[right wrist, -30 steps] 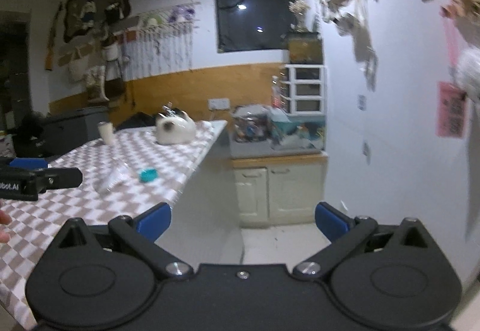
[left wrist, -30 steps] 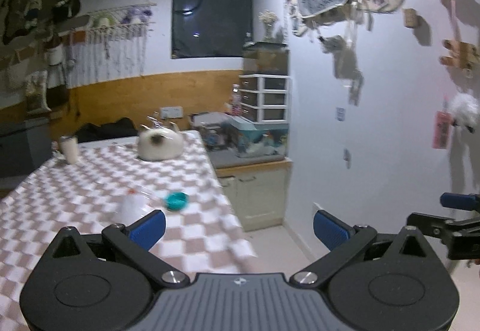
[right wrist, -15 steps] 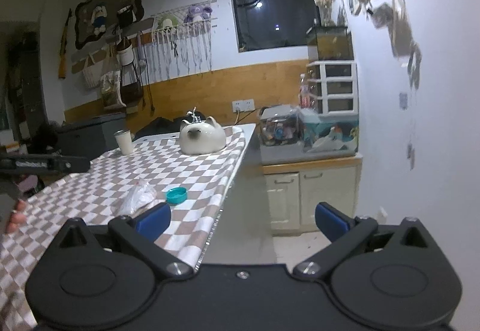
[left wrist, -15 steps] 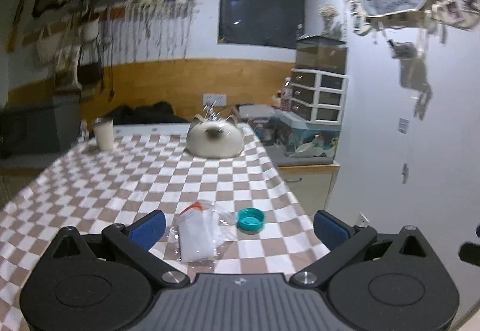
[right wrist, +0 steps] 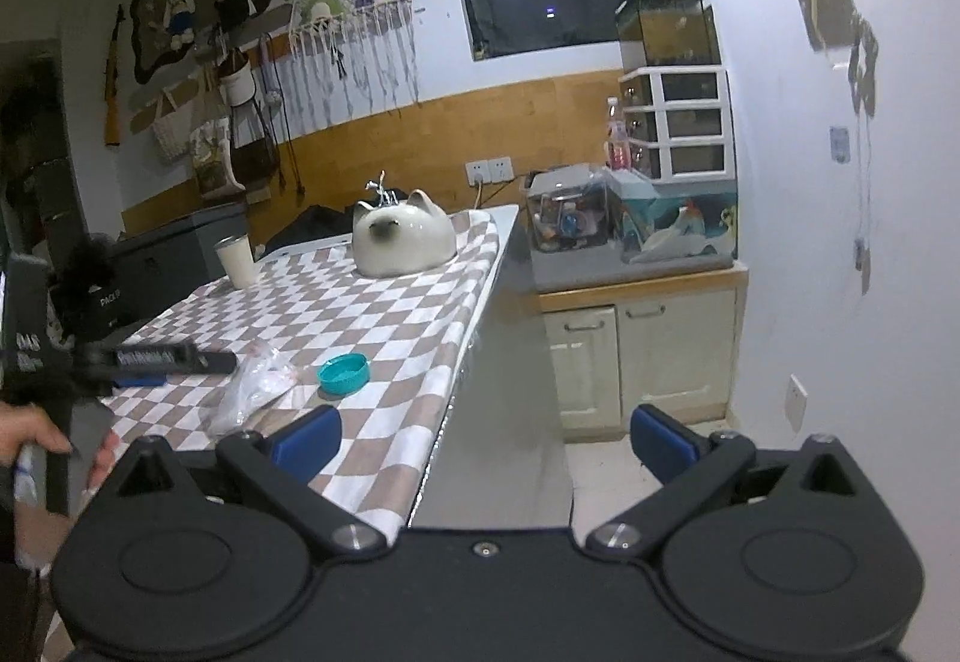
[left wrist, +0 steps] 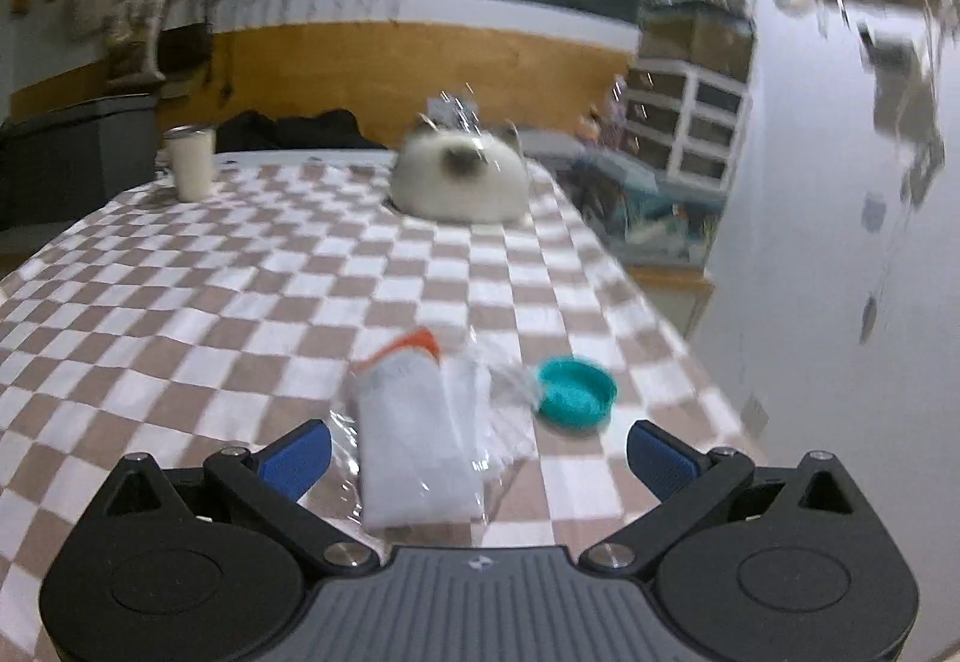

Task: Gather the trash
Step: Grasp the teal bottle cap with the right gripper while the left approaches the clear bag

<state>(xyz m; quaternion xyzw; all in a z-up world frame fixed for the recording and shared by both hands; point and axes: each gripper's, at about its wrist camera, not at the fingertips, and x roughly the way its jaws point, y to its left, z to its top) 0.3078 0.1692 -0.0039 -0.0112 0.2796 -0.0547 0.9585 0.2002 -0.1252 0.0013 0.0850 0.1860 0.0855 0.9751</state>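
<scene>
Wide apart and empty, my left gripper (left wrist: 479, 446) has swung from the wall onto the table (left wrist: 180, 302) and closed in; the bag (left wrist: 420, 440) now lies between its fingers, a teal lid (left wrist: 576, 392) just beside it — blur says I am moving, so a grab looks near. From the right: my right gripper (right wrist: 483, 443) hangs open too, holding nothing, off the table's edge; the bag (right wrist: 252, 383) and lid (right wrist: 343, 373) sit near that edge, left gripper (right wrist: 156, 360) reaching over them.
</scene>
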